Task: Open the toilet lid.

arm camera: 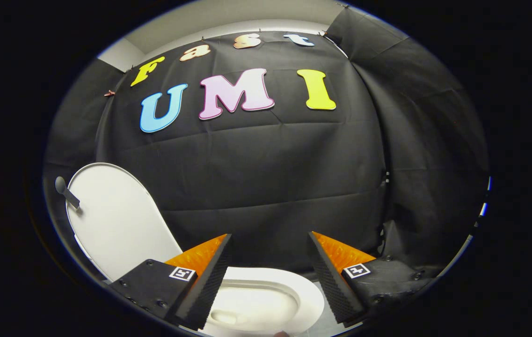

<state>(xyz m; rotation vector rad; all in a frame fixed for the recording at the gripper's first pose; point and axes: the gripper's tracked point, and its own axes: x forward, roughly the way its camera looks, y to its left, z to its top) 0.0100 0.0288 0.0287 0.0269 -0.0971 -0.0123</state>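
Toilet lid stands raised, beside the open, empty tool.

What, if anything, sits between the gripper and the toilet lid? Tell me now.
Nothing visible does. The toilet lid already stands raised, off to the side beyond one finger, with a dark handle at its upper edge. The gripper is open, its fingers holding nothing, over the open toilet bowl.
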